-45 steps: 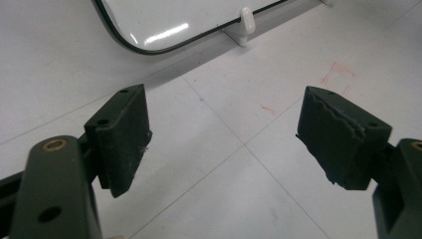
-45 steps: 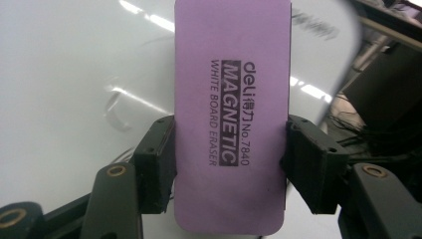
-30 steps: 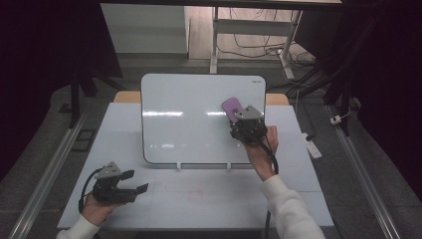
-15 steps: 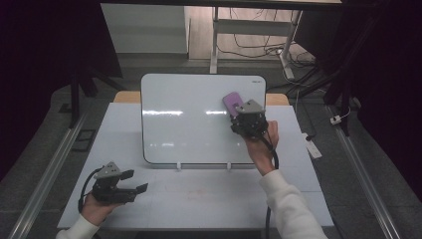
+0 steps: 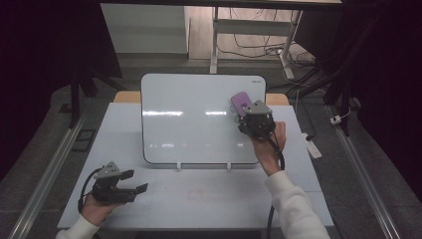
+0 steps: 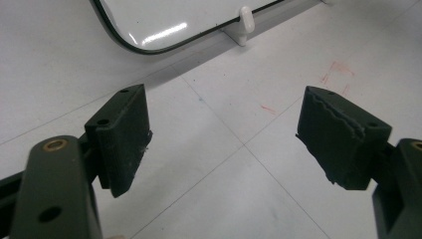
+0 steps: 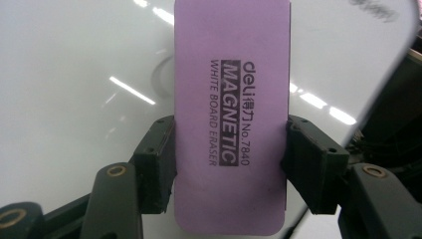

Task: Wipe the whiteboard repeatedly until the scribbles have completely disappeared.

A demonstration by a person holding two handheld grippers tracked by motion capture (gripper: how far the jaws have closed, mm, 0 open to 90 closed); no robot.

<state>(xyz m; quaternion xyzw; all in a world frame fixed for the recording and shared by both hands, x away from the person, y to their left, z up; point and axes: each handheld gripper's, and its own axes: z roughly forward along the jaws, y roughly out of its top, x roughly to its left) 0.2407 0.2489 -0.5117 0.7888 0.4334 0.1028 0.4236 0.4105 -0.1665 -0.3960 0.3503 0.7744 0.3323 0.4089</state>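
Note:
A white whiteboard (image 5: 199, 119) leans upright on small stands at the table's middle. My right gripper (image 5: 247, 113) is shut on a purple magnetic whiteboard eraser (image 5: 240, 101), held against the board's upper right part. Its print shows in the right gripper view, where the eraser (image 7: 230, 114) sits clamped between both pads over the glossy board (image 7: 74, 99). At the table's front left, my left gripper (image 5: 130, 181) rests low with its jaws wide apart and nothing between them. In the left gripper view the fingers (image 6: 124, 134) frame bare table, with the board's lower corner (image 6: 149, 25) beyond.
The white table (image 5: 199, 194) has faint red marks in front of the board. A white stand foot (image 6: 245, 19) props the board's lower edge. A white power strip (image 5: 312, 145) lies off the table's right side. Metal rails run along both sides.
My right gripper has carried the eraser a little up and to the right along the board. The left gripper has stayed put.

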